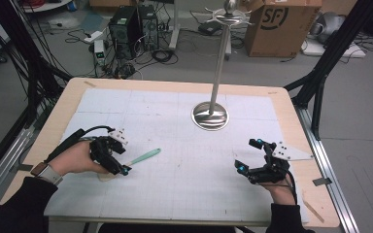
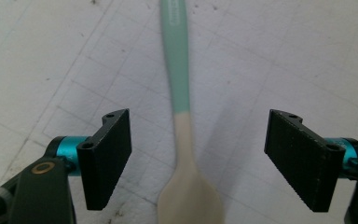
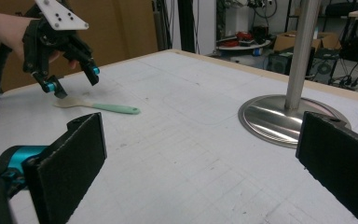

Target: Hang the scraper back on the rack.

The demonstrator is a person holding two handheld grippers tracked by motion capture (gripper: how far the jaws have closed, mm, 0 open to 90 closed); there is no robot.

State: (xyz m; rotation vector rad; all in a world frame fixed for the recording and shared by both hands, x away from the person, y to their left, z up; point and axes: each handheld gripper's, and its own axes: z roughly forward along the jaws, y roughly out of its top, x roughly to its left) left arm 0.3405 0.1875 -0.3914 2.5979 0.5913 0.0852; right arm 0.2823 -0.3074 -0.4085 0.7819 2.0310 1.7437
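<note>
While poised over the spatula point(image 2: 182, 154) with jaws wide and pads clear of it, left gripper point(image 1: 118, 159) at the pre-grasp step; spatula flat on the mat point(image 1: 184, 145) at 8 o'clock from the steel stand point(image 1: 210, 115). Right gripper point(image 1: 256, 156) idle, jaws wide, nothing between. Next, as judged: lower, centre on the neck, close.

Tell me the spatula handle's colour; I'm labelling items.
Mint green handle, cream blade; clearest in the left gripper view.

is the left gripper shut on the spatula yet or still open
Open. The left gripper has its jaws standing apart on either side of the spatula, which lies flat on the table, neither pad touching it.
</note>
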